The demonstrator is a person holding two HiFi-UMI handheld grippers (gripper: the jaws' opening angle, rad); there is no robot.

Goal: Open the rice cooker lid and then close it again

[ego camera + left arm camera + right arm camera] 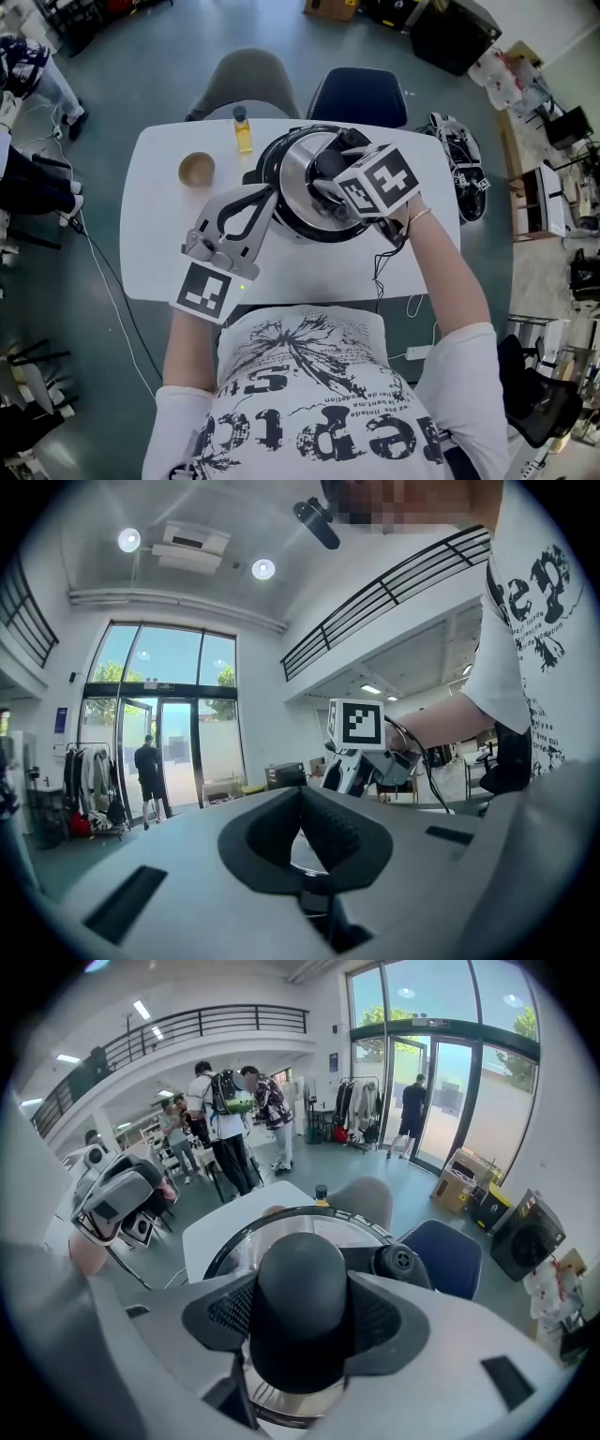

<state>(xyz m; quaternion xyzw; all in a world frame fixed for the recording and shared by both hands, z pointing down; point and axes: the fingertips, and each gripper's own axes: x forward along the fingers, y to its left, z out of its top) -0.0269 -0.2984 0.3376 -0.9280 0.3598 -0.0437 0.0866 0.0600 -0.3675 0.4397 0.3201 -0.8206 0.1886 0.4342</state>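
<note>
Head view: we count one lid [295, 173] and two grippers: right gripper [330, 183] clamps the knob [302, 1307], left gripper [272, 190] has jaws together; rice cooker [298, 232] mostly hidden.

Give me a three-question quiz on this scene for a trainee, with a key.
1. True or false: the right gripper is clamped on the black lid knob.
2. Which thing lies near the bottle on the table? A. a wooden bowl B. a mug C. a plate
3. Fill in: the bottle's liquid looks ____.

Key: 1 true; 2 A; 3 yellow.
</note>
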